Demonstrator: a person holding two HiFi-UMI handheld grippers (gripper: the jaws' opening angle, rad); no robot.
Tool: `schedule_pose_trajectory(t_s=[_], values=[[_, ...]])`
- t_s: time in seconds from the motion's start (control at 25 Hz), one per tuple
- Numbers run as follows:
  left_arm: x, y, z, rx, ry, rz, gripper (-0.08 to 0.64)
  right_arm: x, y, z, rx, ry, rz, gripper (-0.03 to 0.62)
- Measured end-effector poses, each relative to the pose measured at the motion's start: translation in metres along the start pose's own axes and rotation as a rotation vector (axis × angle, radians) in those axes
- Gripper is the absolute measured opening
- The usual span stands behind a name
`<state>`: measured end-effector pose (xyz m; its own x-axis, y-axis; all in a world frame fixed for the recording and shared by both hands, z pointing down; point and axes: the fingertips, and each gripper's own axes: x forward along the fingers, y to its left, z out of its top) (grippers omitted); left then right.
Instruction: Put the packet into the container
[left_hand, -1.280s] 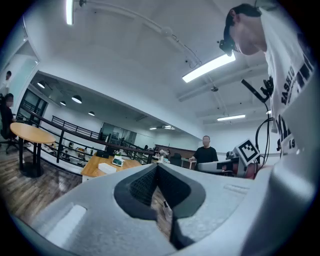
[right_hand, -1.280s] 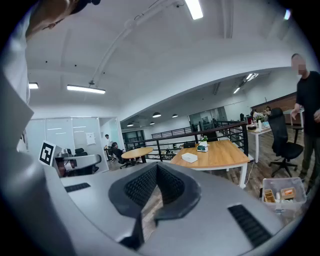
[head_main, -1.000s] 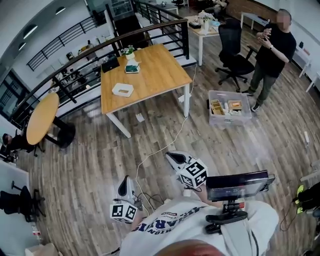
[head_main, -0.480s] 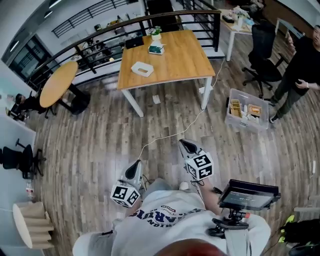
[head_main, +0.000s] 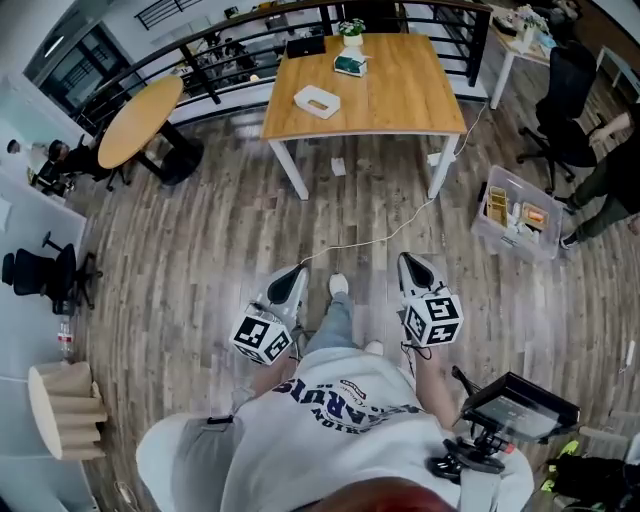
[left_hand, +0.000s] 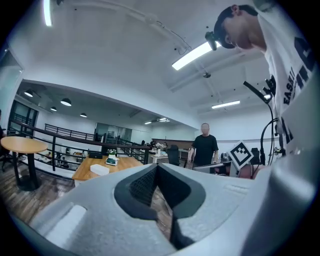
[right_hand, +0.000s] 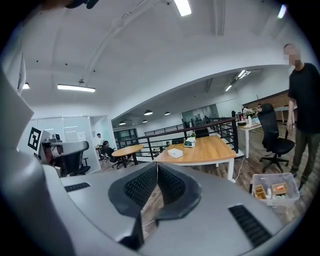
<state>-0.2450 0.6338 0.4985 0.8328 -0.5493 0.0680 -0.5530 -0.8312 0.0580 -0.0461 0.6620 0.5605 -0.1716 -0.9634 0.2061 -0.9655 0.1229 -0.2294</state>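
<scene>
In the head view, we stand on the plank floor well short of the wooden table (head_main: 400, 95), with a gripper in each hand low in front of us. The left gripper (head_main: 291, 273) and the right gripper (head_main: 409, 263) both point toward the table, and neither is near anything on it. On the table's far edge lies a small teal packet (head_main: 350, 65), which we take to be the thing to move. Nearer to us on the same top sits a shallow white box (head_main: 316, 101). A clear plastic bin (head_main: 483, 203) stands on the floor to the right of the table. Which of these two is the container we cannot tell.

In the left gripper view, the jaws are pressed together at their tips with nothing between them. The table shows small and far off beyond them.

In the right gripper view, the jaws are likewise closed and empty, with the table and the bin ahead.

We judge the packet light, soft and probably slick, so it may slide or crumple. We would take it by one free edge, jaws flat across the seam, squeezing gently.
</scene>
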Motion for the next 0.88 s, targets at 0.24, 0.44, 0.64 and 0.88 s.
schedule_pose_trajectory(t_s=[0.24, 0.44, 0.64, 0.88], values=[[0.044, 0.023, 0.001, -0.008, -0.018, -0.043, 0.002, 0.011, -0.021, -0.005, 0.015, 0.025, -0.053, 0.011], [0.073, 0.042, -0.011, -0.034, 0.005, -0.054, 0.002, 0.039, -0.039, -0.005, 0.014, 0.058, -0.066, 0.011], [0.091, 0.068, -0.011, -0.045, 0.003, -0.031, 0.002, 0.068, -0.039, 0.001, -0.010, 0.081, -0.034, 0.011], [0.114, 0.094, -0.016, -0.064, 0.014, -0.021, 0.002, 0.103, -0.051, 0.003, -0.001, 0.102, -0.026, 0.011]])
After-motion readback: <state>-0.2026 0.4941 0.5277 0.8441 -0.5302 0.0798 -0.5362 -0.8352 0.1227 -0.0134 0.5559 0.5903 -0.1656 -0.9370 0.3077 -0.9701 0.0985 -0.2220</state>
